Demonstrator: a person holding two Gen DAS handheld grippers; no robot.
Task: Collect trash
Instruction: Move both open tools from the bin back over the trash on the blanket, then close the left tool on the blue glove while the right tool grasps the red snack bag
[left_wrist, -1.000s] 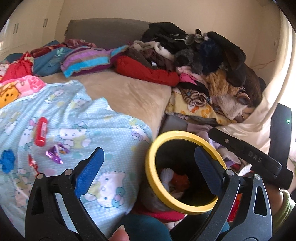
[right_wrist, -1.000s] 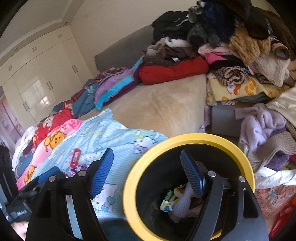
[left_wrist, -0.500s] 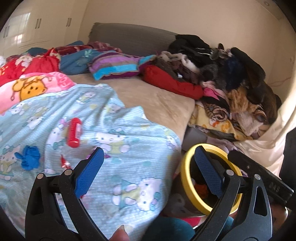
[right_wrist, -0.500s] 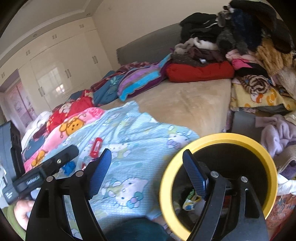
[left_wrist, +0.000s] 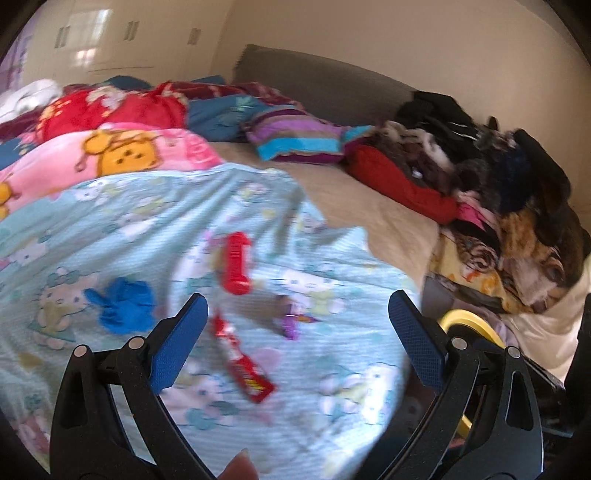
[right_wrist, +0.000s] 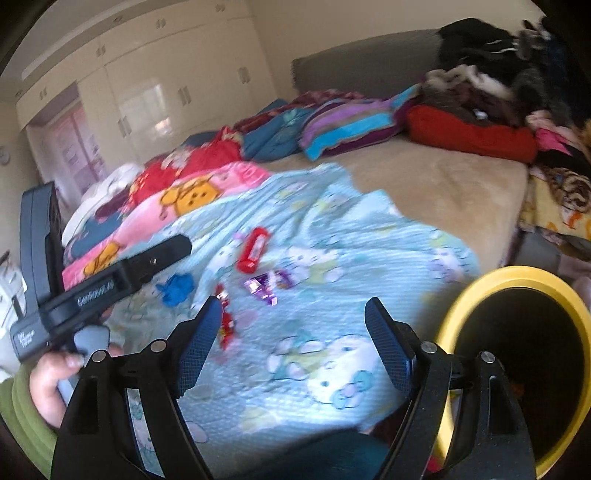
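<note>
Spreading across most of both views is the wide bed (left_wrist: 369, 206) with its beige cover, heaped at the far side with a dark pile of clothes (left_wrist: 480, 155) and striped and red cushions, and draped nearer the cameras with a pale blue cartoon-print blanket (left_wrist: 147, 229) on which the remaining trash lies. Beside the bed, at the lower right of the right wrist view, stands the black bin with a yellow rim (right_wrist: 491, 280); its inside is too dark here to make out any contents. Of the litter on the blanket, the largest pieces are a red plastic tube-shaped wrapper (left_wrist: 238, 264), a crumpled blue scrap (left_wrist: 123, 308) to its left, a long red snack packet (left_wrist: 243, 358) nearer the cameras, and a small shiny purple foil wrapper (left_wrist: 290, 325) between them. Four pieces at least are therefore left to gather, and none is yet gripped. The left tongs (left_wrist: 295, 339) stand wide with nothing between the pads, poised above the red packet and the purple foil. The right tongs (right_wrist: 291, 339) have just been opening and likewise stand wide and empty, with the red packet just beside the left pad. Picking up the nearest red packet looks the likely next step.
</note>
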